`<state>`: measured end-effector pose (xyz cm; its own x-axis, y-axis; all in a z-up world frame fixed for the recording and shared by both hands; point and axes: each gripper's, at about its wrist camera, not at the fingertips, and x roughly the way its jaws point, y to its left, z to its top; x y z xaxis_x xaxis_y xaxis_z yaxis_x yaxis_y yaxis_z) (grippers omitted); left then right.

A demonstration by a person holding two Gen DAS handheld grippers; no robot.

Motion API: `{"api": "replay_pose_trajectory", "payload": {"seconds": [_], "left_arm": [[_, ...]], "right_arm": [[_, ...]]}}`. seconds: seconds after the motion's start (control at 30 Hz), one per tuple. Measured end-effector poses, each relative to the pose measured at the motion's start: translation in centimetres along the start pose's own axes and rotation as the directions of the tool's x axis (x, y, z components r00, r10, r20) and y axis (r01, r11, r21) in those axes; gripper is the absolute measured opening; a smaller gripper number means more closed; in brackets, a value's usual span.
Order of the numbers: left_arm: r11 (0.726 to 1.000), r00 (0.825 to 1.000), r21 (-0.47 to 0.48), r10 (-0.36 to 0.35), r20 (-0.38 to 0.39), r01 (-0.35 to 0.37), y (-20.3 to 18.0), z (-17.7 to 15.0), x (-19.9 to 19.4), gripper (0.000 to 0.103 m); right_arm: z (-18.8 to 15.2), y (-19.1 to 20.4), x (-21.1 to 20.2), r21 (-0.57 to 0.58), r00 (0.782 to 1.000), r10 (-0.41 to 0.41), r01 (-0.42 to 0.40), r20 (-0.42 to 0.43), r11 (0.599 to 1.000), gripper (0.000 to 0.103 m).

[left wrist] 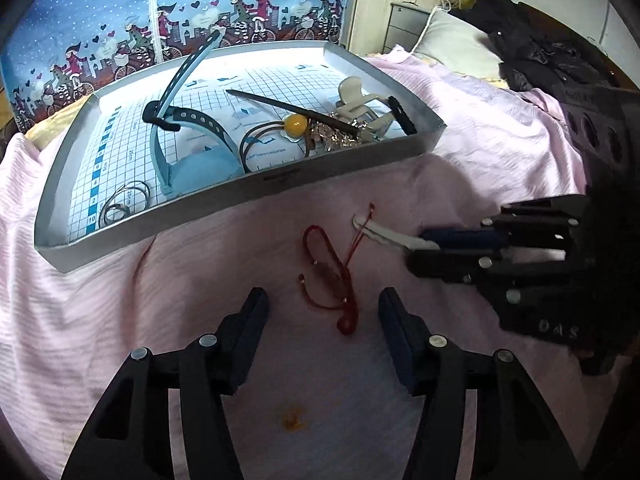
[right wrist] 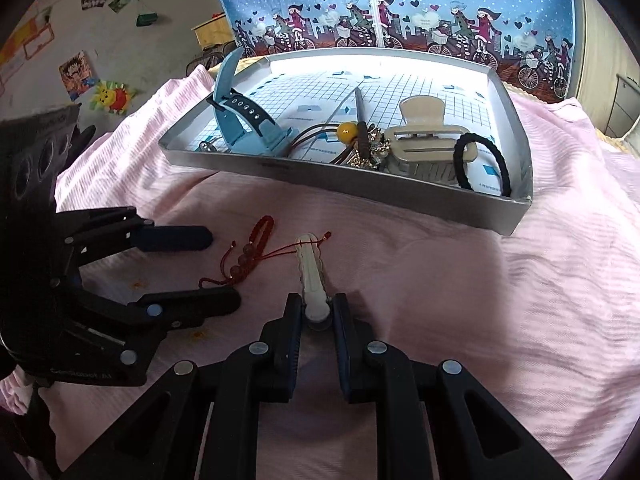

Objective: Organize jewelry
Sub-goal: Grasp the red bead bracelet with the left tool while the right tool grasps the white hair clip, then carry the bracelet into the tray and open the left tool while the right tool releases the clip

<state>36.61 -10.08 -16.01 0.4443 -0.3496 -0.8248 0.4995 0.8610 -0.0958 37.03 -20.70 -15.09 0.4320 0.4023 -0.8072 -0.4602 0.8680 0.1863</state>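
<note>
Right tool (right wrist: pixel 316 312) gripping one white clip (right wrist: pixel 311 276), one red bracelet (left wrist: pixel 334 276), one tray (left wrist: pixel 248 196)

A white scalloped hair clip (right wrist: pixel 311 276) is laid flat on the pink bedspread just in front of the grey tray (right wrist: pixel 348 184), its far tip crossing the thin cord of a red beaded string bracelet (right wrist: pixel 248 252) sprawled beside it.

Inside the tray are gathered a blue watch (right wrist: pixel 248 120), a beige claw clip (right wrist: pixel 424 136), a black hair tie (right wrist: pixel 486 164), a dark hair stick (right wrist: pixel 360 116) and a yellow-beaded elastic (right wrist: pixel 346 131).

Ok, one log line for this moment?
left gripper: open over red bracelet | right gripper: shut on white hair clip | tray: untouched
</note>
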Motion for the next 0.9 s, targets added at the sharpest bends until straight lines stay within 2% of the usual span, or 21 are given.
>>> {"api": "replay_pose_trajectory", "payload": {"seconds": [0.07,0.17,0.23,0.33,0.53,0.9], "left_arm": [[1.0,1.0,-0.007,0.019,-0.015,-0.019,0.1,0.2,0.4,0.049],[0.999,0.999,-0.004,0.041,-0.03,-0.041,-0.1,0.3,1.0,0.03],[0.999,0.998,-0.012,0.045,-0.038,-0.046,0.0,0.3,1.3,0.015],[0.998,0.998,-0.033,0.043,-0.044,-0.044,0.2,0.2,1.5,0.006],[0.994,0.997,-0.083,0.065,-0.039,-0.068,0.5,-0.1,0.9,0.005],[0.989,0.995,-0.125,0.089,0.043,-0.083,0.5,-2.2,-3.7,0.004]], "right_arm": [[0.1,-0.2,-0.1,0.008,1.0,0.006,-0.006,-0.009,1.0,0.015],[0.0,-0.5,-0.2,0.028,1.0,0.022,-0.021,-0.019,0.999,0.015],[0.0,-0.6,-0.2,0.033,0.999,0.029,-0.028,-0.029,0.999,0.015],[-0.1,-0.7,-0.4,0.044,0.998,0.038,-0.036,-0.047,0.998,0.015],[-1.0,-1.0,-1.5,0.091,0.994,0.078,-0.072,-0.07,0.993,0.015],[-0.9,-0.3,-3.6,0.071,0.996,0.058,-0.063,0.067,0.995,0.015]]}}
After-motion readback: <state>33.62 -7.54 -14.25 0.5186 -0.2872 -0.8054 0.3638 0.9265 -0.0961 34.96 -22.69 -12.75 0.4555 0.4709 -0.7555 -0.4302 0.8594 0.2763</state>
